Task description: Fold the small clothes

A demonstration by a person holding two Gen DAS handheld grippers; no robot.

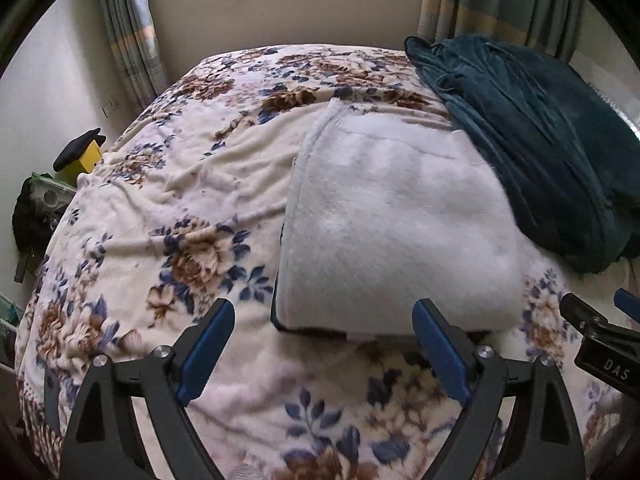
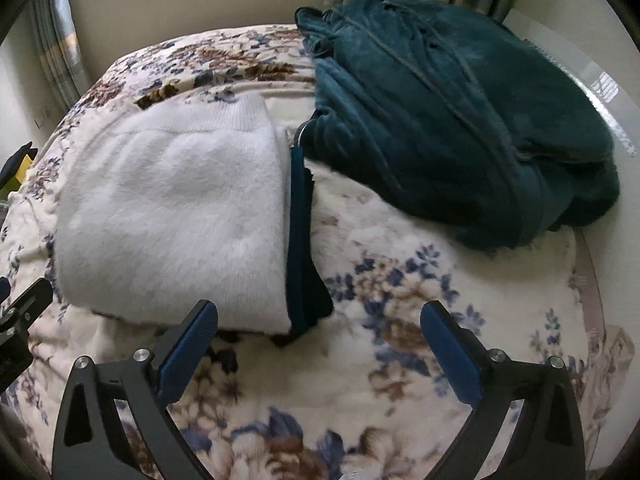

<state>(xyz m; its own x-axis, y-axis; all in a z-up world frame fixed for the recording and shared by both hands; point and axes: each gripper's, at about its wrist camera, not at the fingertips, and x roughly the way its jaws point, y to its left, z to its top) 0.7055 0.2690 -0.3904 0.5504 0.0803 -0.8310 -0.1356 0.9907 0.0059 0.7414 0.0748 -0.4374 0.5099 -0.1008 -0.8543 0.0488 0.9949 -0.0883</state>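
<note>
While both tools hang above the near edge of the floral bed [image 1: 192,168], the left gripper [image 1: 324,344] and right gripper [image 2: 320,344] stand spread wide, holding nothing. The folded white garment [image 1: 396,224] lies mid-bed over a dark layer [image 2: 300,240], beside a teal robe [image 2: 452,120] toward the far right corner.

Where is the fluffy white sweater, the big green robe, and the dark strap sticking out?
white sweater [image 2: 172,216], right wrist view, middle of its folded top.
green robe [image 2: 452,120], right wrist view, middle of the heap.
dark strap [image 2: 301,232], right wrist view, halfway along it.
</note>
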